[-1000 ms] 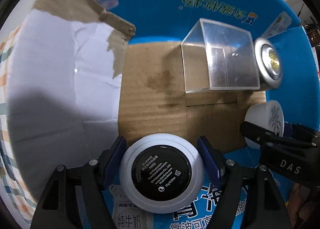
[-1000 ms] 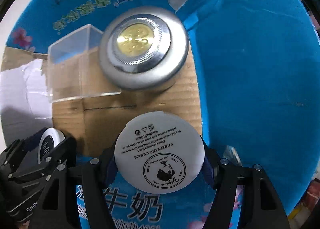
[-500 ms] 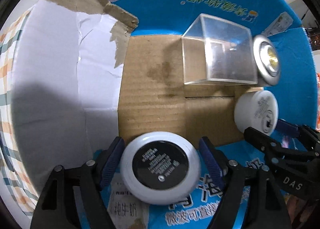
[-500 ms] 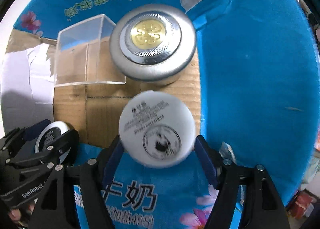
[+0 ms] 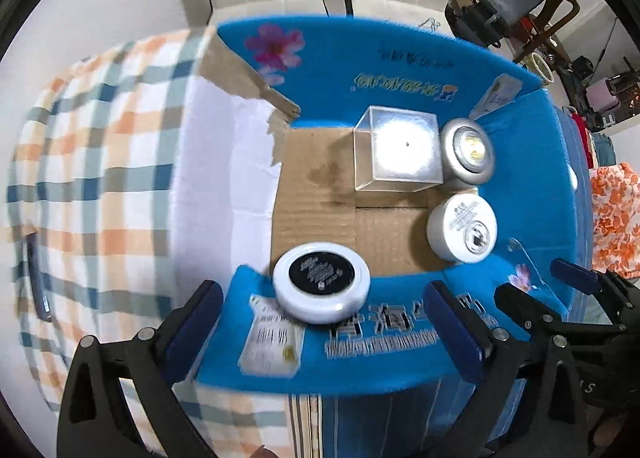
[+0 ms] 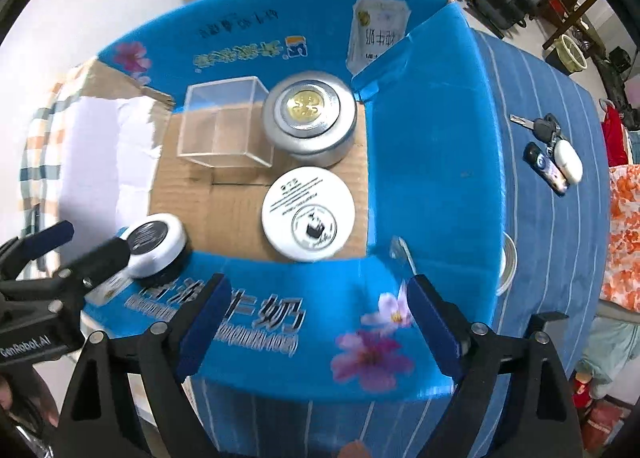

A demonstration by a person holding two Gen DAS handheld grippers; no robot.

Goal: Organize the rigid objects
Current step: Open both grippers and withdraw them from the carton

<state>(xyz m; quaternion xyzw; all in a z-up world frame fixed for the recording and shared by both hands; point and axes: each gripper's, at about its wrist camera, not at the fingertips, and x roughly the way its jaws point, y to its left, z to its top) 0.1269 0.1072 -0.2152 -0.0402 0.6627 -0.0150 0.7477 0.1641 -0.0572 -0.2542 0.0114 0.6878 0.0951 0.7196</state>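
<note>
A blue cardboard box [image 5: 400,70] [image 6: 432,162] with a brown floor holds a clear plastic cube [image 5: 398,148] [image 6: 224,122], a silver round tin [image 5: 468,150] [image 6: 310,118], a white cream jar [image 5: 462,228] [image 6: 308,214] and a white compact with a black label [image 5: 322,282] [image 6: 154,244]. My left gripper [image 5: 320,328] is open and empty, above the box's near wall, just behind the compact. My right gripper [image 6: 316,322] is open and empty, above the near wall, behind the cream jar.
The box stands on a table with a plaid cloth [image 5: 100,186] at the left and a blue striped cloth [image 6: 552,218] at the right. Keys and a fob [image 6: 552,154] lie on the blue cloth. A white torn box flap [image 5: 232,186] lies at the left.
Both grippers opened, let go of the compact and the cream jar, and pulled back and up out of the box. Both items now rest on the box floor.
</note>
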